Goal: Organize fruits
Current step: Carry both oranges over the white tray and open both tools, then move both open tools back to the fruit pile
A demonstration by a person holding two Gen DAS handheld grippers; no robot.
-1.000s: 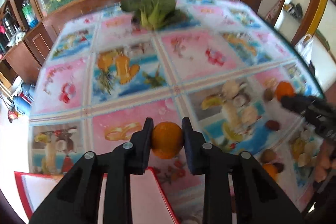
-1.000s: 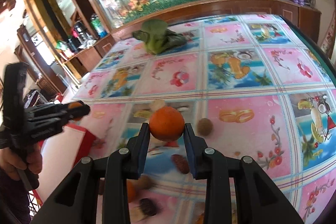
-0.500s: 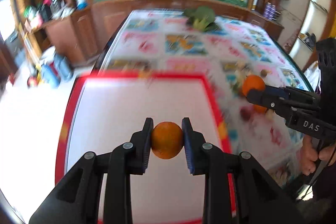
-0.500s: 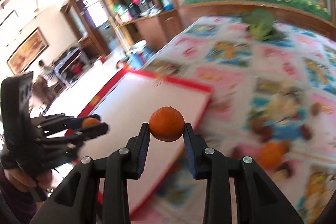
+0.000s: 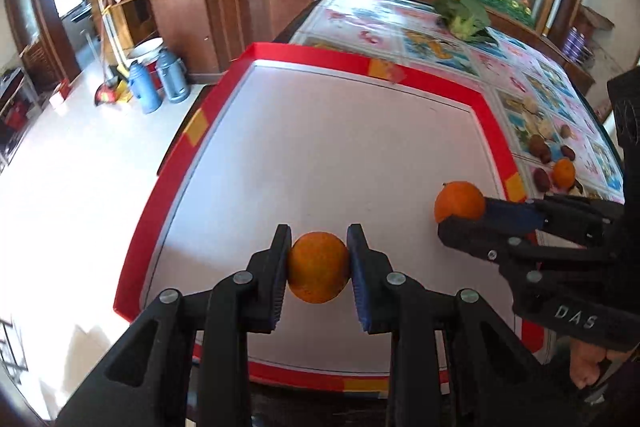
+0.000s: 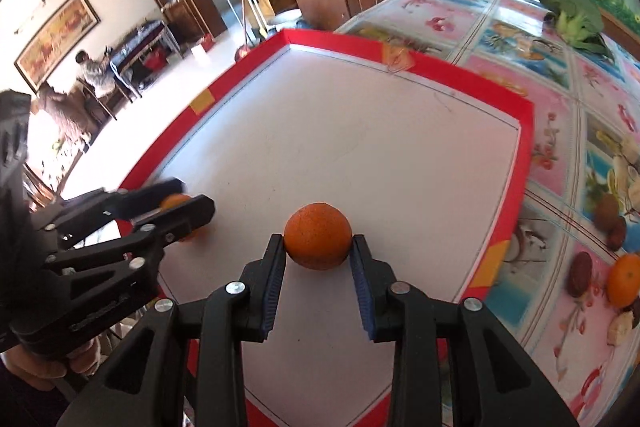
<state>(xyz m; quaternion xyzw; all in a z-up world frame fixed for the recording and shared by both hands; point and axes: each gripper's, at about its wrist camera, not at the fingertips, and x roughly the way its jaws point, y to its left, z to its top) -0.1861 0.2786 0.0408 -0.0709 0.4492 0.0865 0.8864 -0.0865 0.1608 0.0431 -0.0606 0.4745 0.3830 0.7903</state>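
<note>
Oranges have moved from the surface (image 6: 560, 75) to above the tray (image 5: 304, 55); left gripper (image 5: 319, 269) and right gripper (image 6: 318, 247) each clench one, probably ready to drop.

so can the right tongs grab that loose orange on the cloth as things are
Probably not: the right tongs are shut on an orange over the tray, so they are full. The loose orange lies off to their right, outside the tray.

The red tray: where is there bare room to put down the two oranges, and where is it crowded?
The white floor of the red tray is bare from its far rim to both grippers. The left gripper and right gripper each hold an orange above its near part. It is crowded on the tablecloth beyond the tray's right rim, around the loose orange.
</note>
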